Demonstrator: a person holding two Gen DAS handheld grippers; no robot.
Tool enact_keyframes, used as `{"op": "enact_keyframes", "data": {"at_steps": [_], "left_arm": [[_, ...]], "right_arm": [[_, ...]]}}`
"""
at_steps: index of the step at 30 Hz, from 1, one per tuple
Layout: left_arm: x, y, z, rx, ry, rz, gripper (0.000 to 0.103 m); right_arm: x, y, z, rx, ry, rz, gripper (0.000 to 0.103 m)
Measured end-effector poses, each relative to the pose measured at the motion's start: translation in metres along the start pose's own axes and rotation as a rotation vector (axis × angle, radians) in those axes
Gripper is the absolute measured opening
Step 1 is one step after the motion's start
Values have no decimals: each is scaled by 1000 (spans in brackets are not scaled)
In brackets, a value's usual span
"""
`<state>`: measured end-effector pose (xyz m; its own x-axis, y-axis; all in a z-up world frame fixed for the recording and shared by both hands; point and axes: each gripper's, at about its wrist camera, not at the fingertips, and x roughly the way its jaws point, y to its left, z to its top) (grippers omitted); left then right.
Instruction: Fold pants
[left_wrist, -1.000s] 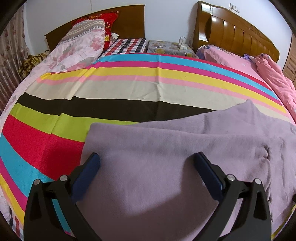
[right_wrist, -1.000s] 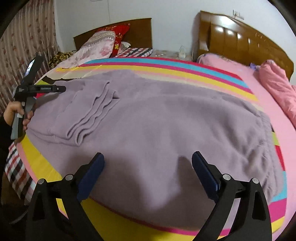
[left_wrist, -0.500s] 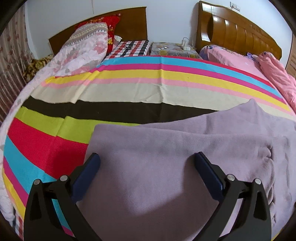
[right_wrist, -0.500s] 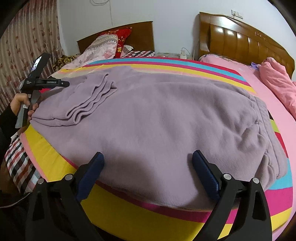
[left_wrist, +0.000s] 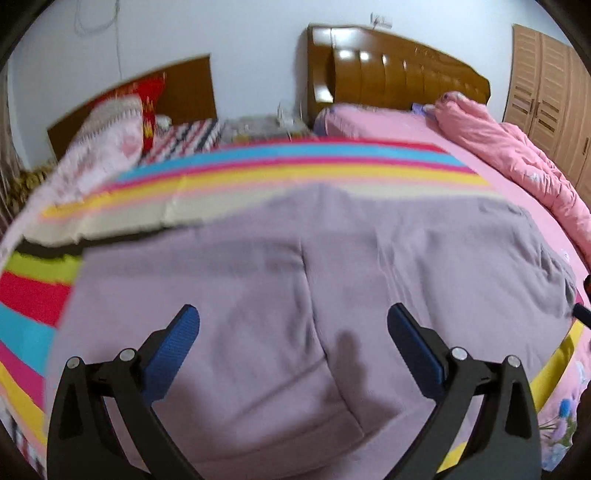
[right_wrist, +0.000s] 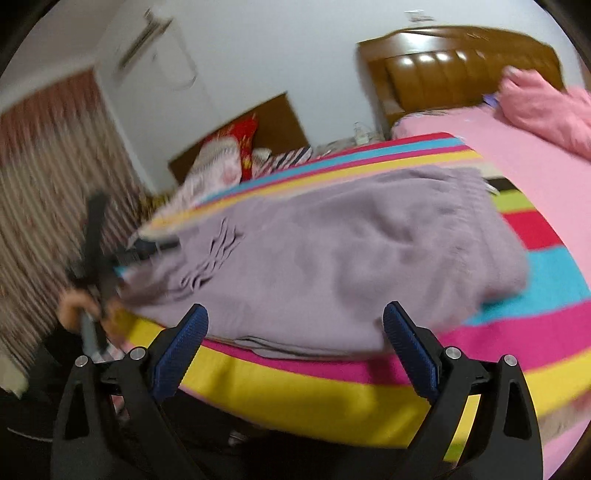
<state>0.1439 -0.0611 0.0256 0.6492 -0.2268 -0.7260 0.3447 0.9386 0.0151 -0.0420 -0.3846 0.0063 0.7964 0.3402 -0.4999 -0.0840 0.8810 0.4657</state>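
Observation:
The lilac fleece pants (left_wrist: 295, 280) lie folded flat on the striped bedspread (left_wrist: 280, 166). A fold line runs down the middle in the left wrist view. My left gripper (left_wrist: 291, 325) is open and empty, hovering just above the pants. My right gripper (right_wrist: 295, 325) is open and empty, pulled back beyond the bed's front edge, with the pants (right_wrist: 332, 266) ahead of it. The left gripper also shows in the right wrist view (right_wrist: 147, 247) at the pants' left end, held by a hand. Both views are motion-blurred.
A second bed with pink sheet and a pink quilt (left_wrist: 517, 158) is at the right. Pillows (left_wrist: 110, 144) and two wooden headboards (left_wrist: 399, 81) stand at the back. A curtain (right_wrist: 48, 192) hangs at the left. A wardrobe (left_wrist: 554, 88) is at far right.
Both grippers have swung quickly. The left one has turned right over the pants. The right one has drawn back and turned left, off the bed's edge. Both stay open.

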Motion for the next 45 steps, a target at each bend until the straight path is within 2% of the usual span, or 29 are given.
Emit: {"op": "enact_keyframes", "data": {"at_steps": [3,4,7,10,13,17,19,22,25,28,29,31,36,39,42,43,44,45], "left_arm": [[19,8,-15,-49,77,-28,102],[18,9,-17,-48,58,-36,102],[22,11,-19,-46,68,-37,102],[23,9,-19,-34,74,-24,102],[26,7,-19,-38,71,-27,102],[26,8,-18,-39,70,-29,102],[25,8,-17,-42,67,-33,102],[24,9,-17,-47,62,-43,102],[23,10,-18,-57,55,-56,102],[22,12,-19,-65,49,-70,102],[22,13,-19,-68,48,-73,102],[22,13,-20,-69,46,-75,102],[21,13,-20,-78,40,-88,101],[21,13,-20,-77,41,-86,101],[22,13,-20,-72,43,-83,101],[21,13,-20,-72,41,-85,101],[19,14,-20,-75,35,-93,101],[15,15,-21,-80,29,-94,101]], "right_arm": [[-16,-29,-5,115,-5,-2,93],[-18,-38,-6,156,1,-1,93],[-13,-57,-8,263,24,-17,93],[-6,-58,3,278,36,-31,91],[8,-56,15,294,83,-108,91],[22,-61,29,366,118,-165,90],[25,-63,30,417,133,-144,91],[24,-71,28,511,160,-54,92],[18,-84,28,588,165,-34,84],[24,-82,36,528,153,-105,81],[28,-75,38,508,161,-129,85],[38,-63,43,439,225,-167,88],[32,-56,34,406,278,-111,87],[30,-61,36,454,252,-117,87],[36,-68,41,504,170,-157,86],[36,-71,41,521,144,-186,74],[36,-74,40,538,125,-207,57],[34,-82,35,574,106,-190,44]]}}
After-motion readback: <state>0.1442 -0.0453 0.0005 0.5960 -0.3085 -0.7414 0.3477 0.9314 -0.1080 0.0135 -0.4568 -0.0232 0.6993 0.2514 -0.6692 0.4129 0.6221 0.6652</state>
